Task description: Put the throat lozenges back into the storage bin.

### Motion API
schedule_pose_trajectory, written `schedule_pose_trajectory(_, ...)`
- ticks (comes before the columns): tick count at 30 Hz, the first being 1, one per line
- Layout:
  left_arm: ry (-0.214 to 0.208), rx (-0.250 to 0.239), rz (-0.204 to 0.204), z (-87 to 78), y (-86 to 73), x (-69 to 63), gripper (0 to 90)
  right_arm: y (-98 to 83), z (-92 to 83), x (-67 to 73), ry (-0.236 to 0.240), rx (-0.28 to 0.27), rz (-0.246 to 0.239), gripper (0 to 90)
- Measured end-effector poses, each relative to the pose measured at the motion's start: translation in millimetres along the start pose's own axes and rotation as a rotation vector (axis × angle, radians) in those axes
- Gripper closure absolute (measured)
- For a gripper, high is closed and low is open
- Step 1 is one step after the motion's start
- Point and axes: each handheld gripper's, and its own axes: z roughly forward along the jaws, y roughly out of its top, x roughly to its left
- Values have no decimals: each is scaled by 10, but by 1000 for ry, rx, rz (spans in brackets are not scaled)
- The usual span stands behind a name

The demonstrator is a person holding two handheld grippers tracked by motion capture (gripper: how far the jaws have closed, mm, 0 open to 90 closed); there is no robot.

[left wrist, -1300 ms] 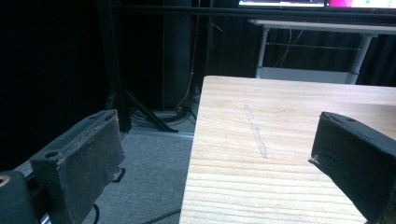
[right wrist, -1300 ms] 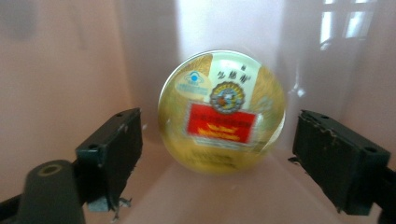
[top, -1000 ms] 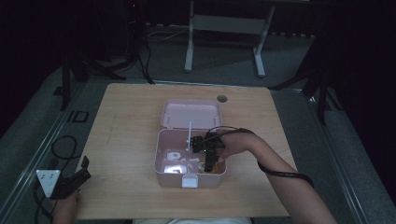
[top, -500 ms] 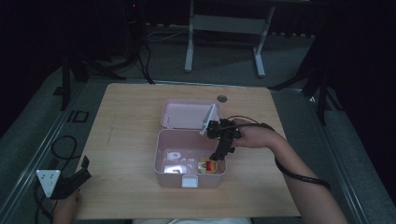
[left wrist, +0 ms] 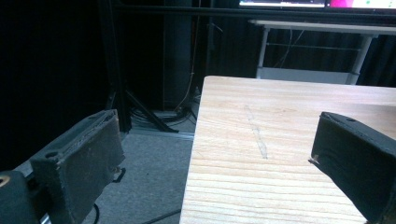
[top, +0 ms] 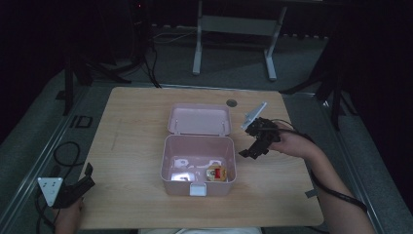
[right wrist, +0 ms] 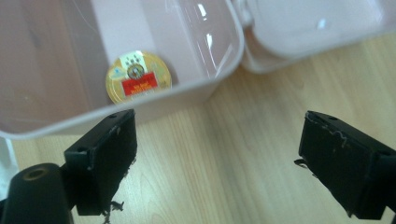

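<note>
1. Centrally, on the wooden table [top: 131, 146], stands a pink box [top: 198, 183] with its hinged lid [top: 199, 119] laid open and flat behind it, toward the far edge.
2. Inside the box, near its front right corner, lies a small round yellow tin [top: 216, 173] with a red label; the right gripper view shows the same tin [right wrist: 138, 77] resting on the box floor behind the translucent pink wall [right wrist: 187, 95].
3. Pale, indistinct items occupy the left part of the box floor; what they are cannot be told.
4. To the right of the box, just beside its right wall, the right gripper [top: 254, 146] is held above the bare tabletop; its jaws stand wide apart with nothing between them, as the right gripper view confirms [right wrist: 215, 163].
5. At the near left corner of the table, well apart from the box, the left gripper [top: 80, 185] rests low at the table edge; its jaws are spread wide and grip nothing [left wrist: 215, 158].
6. Near the far edge of the table sits a round dark grommet [top: 232, 103].
7. Beyond the table, a white frame stand [top: 234, 29] is on the floor.
8. Between the right gripper and the tin stands the box wall.
</note>
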Motion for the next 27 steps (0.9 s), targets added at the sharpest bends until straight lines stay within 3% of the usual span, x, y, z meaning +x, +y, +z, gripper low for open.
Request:
schedule_pose_trajectory(8, -2, 0, 0, 0, 0, 0, 25, -450, 442, -105, -34, -67, 126, 112)
schedule_pose_trajectory(15, -4, 0, -1, 0, 0, 2, 25, -785, 792, -201, -99, -170, 257, 112)
schedule_pose_trajectory(21, -5, -3, -1, 0, -1, 1, 25, -998, 970, -226, -193, -276, 320, 112)
schedule_pose_trajectory(27, -5, -1, 0, 0, 0, 1, 25, -1149, 1062, -212, -281, -306, 363, 108)
